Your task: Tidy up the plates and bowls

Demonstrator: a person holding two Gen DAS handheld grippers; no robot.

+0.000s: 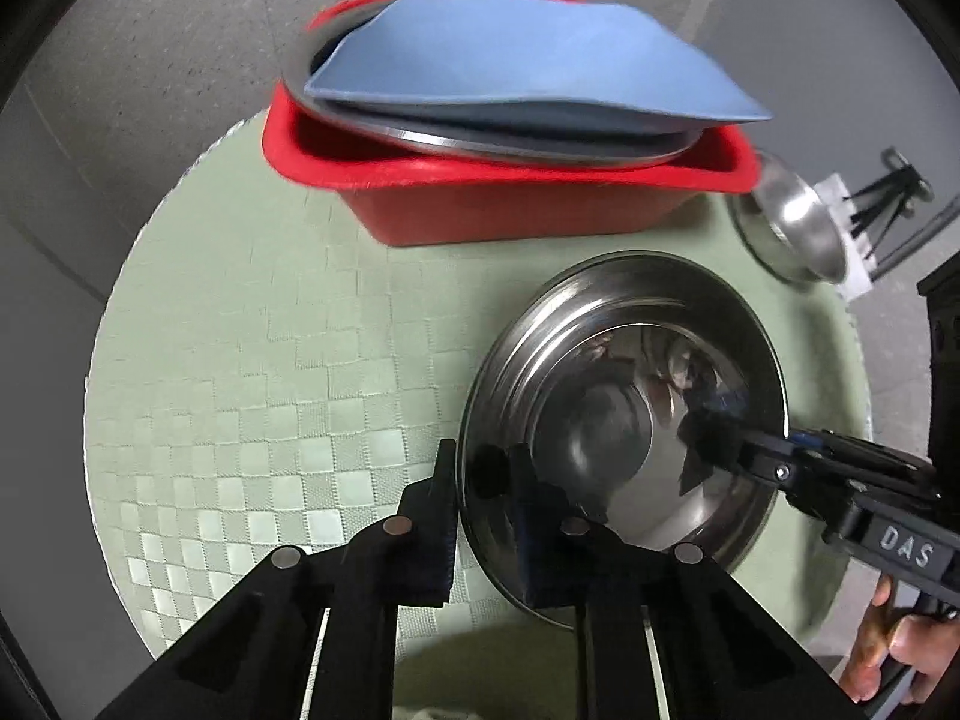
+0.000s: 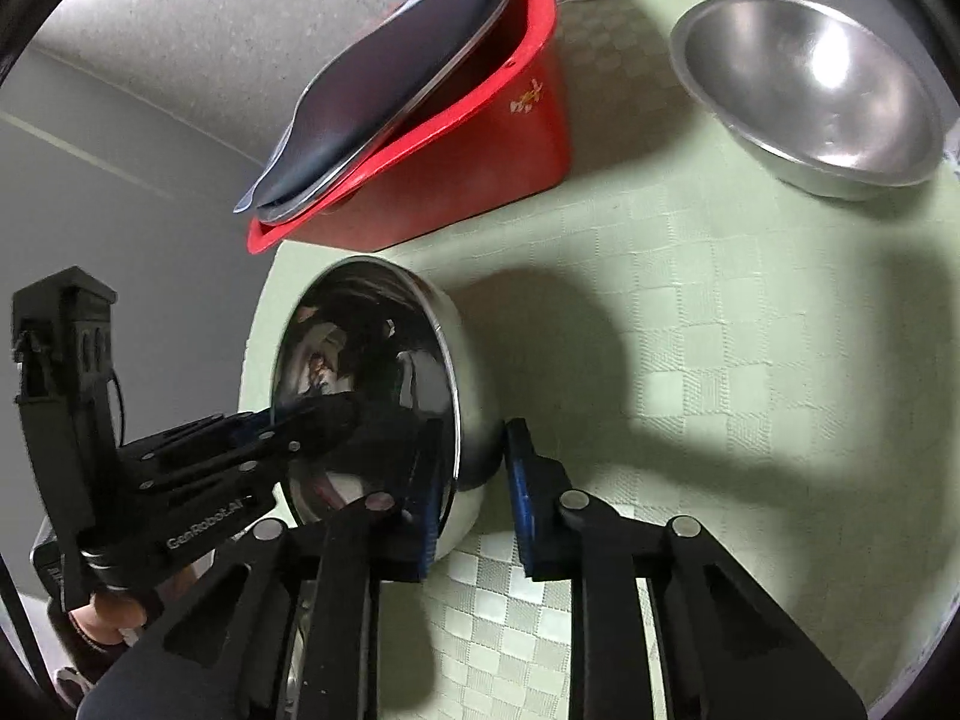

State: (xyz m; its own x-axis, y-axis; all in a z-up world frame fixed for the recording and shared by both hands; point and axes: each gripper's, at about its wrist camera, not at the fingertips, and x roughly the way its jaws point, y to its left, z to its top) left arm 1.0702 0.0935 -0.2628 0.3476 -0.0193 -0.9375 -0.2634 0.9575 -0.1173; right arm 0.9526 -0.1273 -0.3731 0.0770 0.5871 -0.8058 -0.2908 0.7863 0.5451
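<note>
Two handheld grippers meet on one stainless steel bowl point(image 1: 624, 408) above a round table covered with a pale green checked tablecloth point(image 1: 288, 372). The left gripper point(image 1: 483, 516) straddles the bowl's near-left rim, one finger outside the wall and one inside, the jaws closed down onto the steel. From the right, the right gripper point(image 1: 714, 450) reaches in at the opposite rim, a dark pad lying against the mirrored interior.

Seen from the right wrist, the bowl point(image 2: 372, 396) stands tilted up on its edge, its polished hollow facing left. The right gripper point(image 2: 474, 480) has the rim between its blue-padded fingers: the left pad lies against the inside, while the right pad stands just beside the outer wall, whether touching it cannot be told. The left gripper point(image 2: 324, 420) enters from the left, and its tip lies against the bowl's inner face.

At the far side of the table sits a red plastic tub point(image 1: 510, 204), holding a steel plate point(image 1: 480, 141) with a blue plate point(image 1: 528, 60) leaning on top, both slanting over the rim. A second, duller metal bowl point(image 2: 810, 90) rests upright on the cloth at the far right, well apart from the held bowl.
</note>
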